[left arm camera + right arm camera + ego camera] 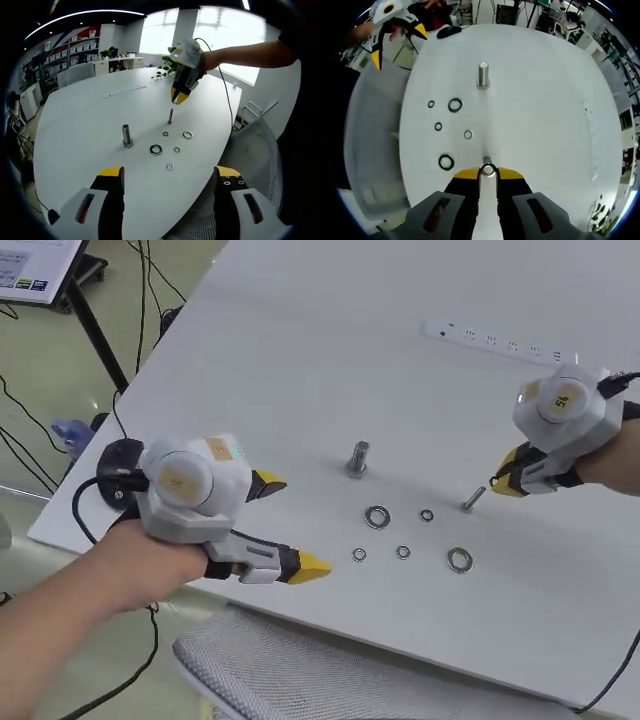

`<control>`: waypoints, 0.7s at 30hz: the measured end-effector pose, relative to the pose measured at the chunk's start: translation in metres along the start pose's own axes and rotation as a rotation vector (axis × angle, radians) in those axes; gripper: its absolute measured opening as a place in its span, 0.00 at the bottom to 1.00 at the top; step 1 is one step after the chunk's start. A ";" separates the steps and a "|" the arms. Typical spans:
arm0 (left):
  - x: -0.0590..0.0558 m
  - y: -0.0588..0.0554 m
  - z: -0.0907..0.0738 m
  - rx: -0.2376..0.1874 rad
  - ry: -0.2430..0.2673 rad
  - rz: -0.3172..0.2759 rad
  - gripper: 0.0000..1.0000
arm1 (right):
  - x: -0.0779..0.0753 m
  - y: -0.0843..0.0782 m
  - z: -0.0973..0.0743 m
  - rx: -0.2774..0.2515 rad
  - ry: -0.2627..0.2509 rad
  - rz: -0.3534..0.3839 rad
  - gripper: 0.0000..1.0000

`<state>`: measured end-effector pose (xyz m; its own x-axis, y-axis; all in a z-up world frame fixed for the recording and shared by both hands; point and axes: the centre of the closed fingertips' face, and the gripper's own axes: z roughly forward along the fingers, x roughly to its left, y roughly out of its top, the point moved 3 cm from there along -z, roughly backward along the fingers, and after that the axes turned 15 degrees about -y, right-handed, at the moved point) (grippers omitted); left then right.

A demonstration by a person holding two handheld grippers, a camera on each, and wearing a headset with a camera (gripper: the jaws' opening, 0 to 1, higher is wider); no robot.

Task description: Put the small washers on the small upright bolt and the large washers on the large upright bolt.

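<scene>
The large bolt [358, 458] stands upright mid-table, and the small bolt [473, 500] stands to its right. Two large washers [377, 516] [459, 560] and three small washers [427, 515] [403, 552] [359, 555] lie flat in front of them. My right gripper [497, 483] hovers just above and behind the small bolt [488, 169]. Its jaws are shut to a narrow slit and I see nothing held between them. My left gripper [290, 523] is wide open at the near left, a hand's width from the washers. Its jaws frame the washers [156, 149] and the large bolt [127, 136].
A white power strip [498, 343] lies at the far side of the white table [300, 360]. A grey mesh chair [300, 670] stands against the near edge. Cables and a stand are on the floor to the left.
</scene>
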<state>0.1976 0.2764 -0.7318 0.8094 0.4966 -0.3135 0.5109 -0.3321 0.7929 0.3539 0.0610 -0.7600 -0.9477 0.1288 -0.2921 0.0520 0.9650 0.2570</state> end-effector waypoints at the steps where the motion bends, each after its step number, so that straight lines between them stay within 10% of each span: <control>1: 0.000 0.000 0.000 0.000 0.000 0.004 0.73 | 0.000 0.000 0.002 0.002 0.001 -0.001 0.13; 21: 0.007 -0.009 -0.005 0.012 -0.007 0.004 0.74 | 0.002 -0.004 0.022 0.051 0.020 -0.010 0.13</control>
<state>0.1978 0.2868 -0.7386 0.8133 0.4895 -0.3145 0.5114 -0.3438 0.7876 0.3592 0.0628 -0.7821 -0.9542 0.1151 -0.2761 0.0579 0.9766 0.2070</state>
